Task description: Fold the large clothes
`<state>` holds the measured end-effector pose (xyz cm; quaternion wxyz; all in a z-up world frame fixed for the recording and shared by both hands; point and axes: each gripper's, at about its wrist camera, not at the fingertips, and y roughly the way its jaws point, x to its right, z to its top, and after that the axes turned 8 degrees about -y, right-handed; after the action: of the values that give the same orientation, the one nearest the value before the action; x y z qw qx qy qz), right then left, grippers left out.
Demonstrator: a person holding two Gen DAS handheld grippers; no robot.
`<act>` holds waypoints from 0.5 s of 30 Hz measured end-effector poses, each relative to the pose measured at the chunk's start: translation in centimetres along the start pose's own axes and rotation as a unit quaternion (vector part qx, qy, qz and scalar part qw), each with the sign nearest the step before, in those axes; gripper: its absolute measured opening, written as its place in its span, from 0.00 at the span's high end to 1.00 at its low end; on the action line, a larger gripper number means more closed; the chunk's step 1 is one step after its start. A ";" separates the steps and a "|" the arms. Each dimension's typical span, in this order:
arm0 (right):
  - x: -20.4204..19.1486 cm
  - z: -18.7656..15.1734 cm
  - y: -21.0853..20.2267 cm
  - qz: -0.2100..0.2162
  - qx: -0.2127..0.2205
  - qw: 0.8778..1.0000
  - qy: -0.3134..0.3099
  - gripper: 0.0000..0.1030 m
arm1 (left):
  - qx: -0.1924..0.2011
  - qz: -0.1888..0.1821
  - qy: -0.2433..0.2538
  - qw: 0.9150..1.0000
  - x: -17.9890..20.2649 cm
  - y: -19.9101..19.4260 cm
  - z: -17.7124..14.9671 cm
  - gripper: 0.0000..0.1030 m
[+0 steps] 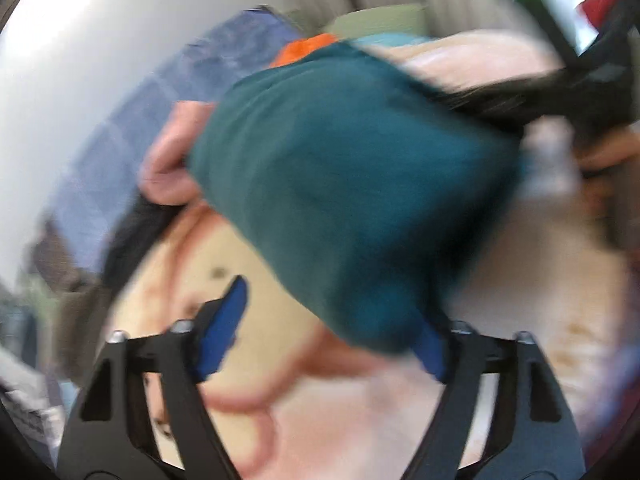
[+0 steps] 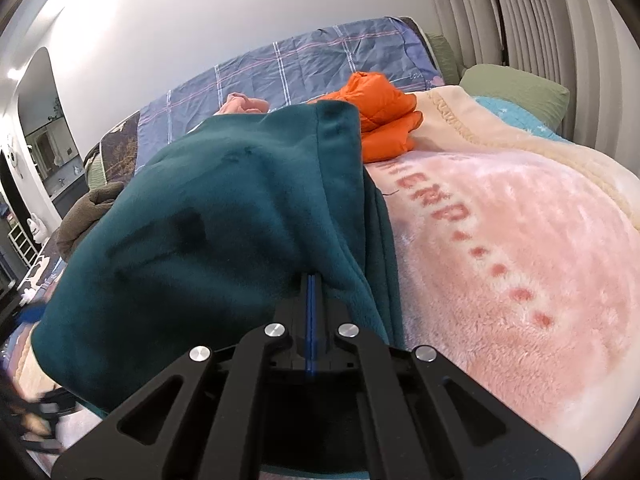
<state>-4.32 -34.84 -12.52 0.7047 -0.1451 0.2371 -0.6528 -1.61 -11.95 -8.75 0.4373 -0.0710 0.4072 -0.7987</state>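
Your left gripper has its blue-padded jaws spread wide, with the teal fleece garment bunched above and between them, covering the right pad's tip. The pink blanket lies under it, a blue plaid sheet far left. Everything is motion-blurred.

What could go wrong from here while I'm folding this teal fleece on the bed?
The right tool pinches only a narrow edge of the dark teal fleece garment, so the heavy cloth could slip out. The left tool is open, with the fleece draped over one finger, and that view is motion-blurred, so a fast swing may undo the fold. The bright orange puffer jacket lies close behind and could get dragged along.
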 end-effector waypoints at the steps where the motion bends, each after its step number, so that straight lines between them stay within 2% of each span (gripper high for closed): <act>1: -0.1 0.0 0.0 -0.002 0.000 1.000 -0.002 1.00 | -0.001 -0.029 -0.006 1.000 -0.3 -1.3 0.1 0.46; 2: -0.3 0.0 0.0 -0.003 0.000 1.000 -0.004 1.00 | 0.018 -0.046 -0.014 0.999 -1.1 -3.2 0.5 0.51; 3: -0.4 0.0 -0.1 -0.005 0.001 1.000 -0.007 1.00 | 0.034 -0.048 -0.018 0.998 -1.5 -4.4 0.9 0.55; 5: -0.6 -0.1 -0.1 -0.010 0.002 1.000 -0.009 1.00 | 0.079 -0.049 -0.040 0.995 -3.1 -7.0 2.5 0.56; 6: -0.7 -0.1 0.0 -0.011 0.002 1.000 -0.008 1.00 | 0.105 -0.051 -0.059 0.991 -4.3 -7.8 4.0 0.58; 8: -0.8 -0.2 -0.1 -0.013 0.002 1.000 -0.006 1.00 | 0.129 -0.051 -0.075 0.987 -5.2 -7.6 6.1 0.60; 10: -0.8 -0.3 -0.1 -0.012 0.003 1.000 -0.006 1.00 | 0.128 -0.065 -0.090 0.986 -5.8 -4.9 8.4 0.63; 12: -0.8 -0.3 -0.2 -0.010 0.002 1.000 -0.005 1.00 | 0.071 -0.096 -0.110 0.987 -6.0 0.6 9.6 0.63; 13: -0.7 -0.3 -0.2 -0.009 0.002 1.000 -0.004 1.00 | 0.037 -0.098 -0.108 0.989 -5.9 3.2 9.5 0.60; 14: -0.7 -0.3 -0.1 -0.013 -0.002 1.000 -0.003 1.00 | 0.022 -0.099 -0.104 0.989 -5.4 5.5 8.7 0.59; 15: -0.6 -0.3 0.1 -0.013 -0.001 1.000 -0.003 1.00 | 0.069 -0.092 -0.083 0.990 -5.0 6.0 7.5 0.59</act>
<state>-4.43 -34.20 -12.75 0.6967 -0.1512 0.2336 -0.6612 8.79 -14.28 -6.91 0.3983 -0.1436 0.3054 -0.8529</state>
